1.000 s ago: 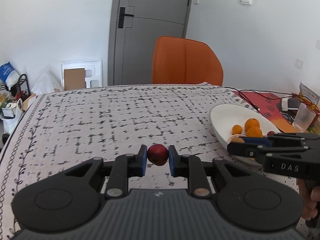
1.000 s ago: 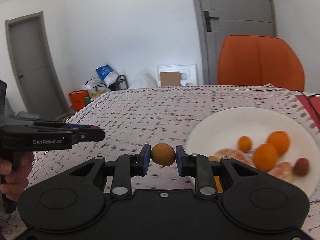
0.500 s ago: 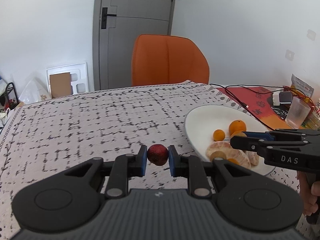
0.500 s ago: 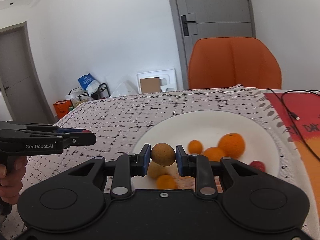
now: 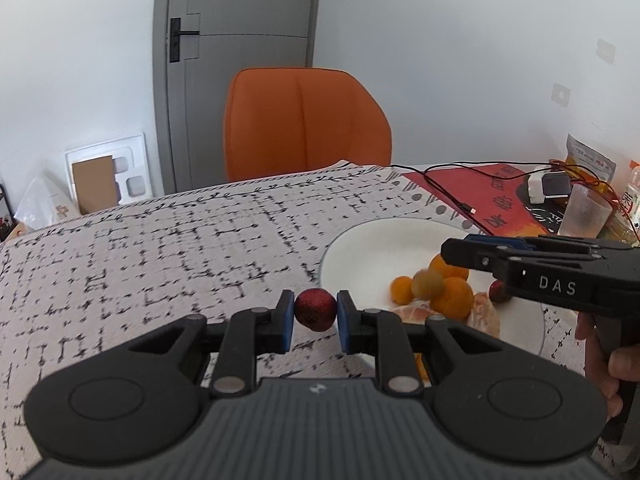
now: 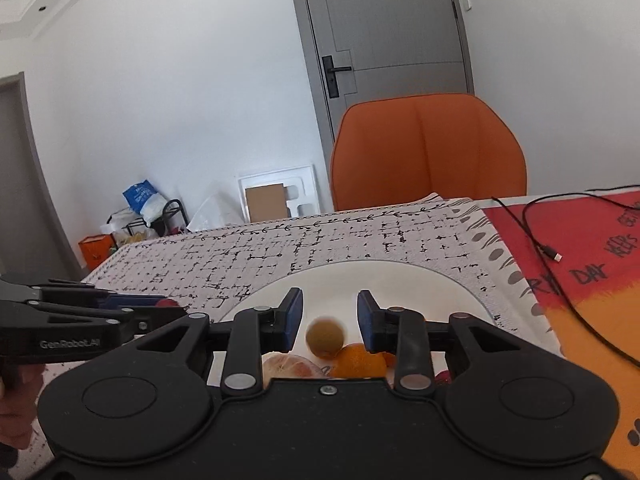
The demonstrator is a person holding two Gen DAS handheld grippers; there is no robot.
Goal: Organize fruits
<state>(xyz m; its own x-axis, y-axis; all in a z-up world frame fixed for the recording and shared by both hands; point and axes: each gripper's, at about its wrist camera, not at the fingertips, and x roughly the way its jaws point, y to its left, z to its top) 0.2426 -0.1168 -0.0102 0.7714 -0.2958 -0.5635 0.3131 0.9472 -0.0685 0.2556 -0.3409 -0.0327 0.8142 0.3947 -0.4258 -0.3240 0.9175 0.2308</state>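
Table under a black-and-white patterned cloth, orange chair at its far side, grey door behind. White plate sits right of centre, holding oranges, peeled segments and a small red fruit. Brown round fruit, blurred, is over the plate between the jaws of the right gripper, touching neither pad; those jaws stand wide apart, holding nothing. Left gripper is above the cloth just left of the plate, jaws closed on a dark red fruit. Black cable crosses a red mat at far right.
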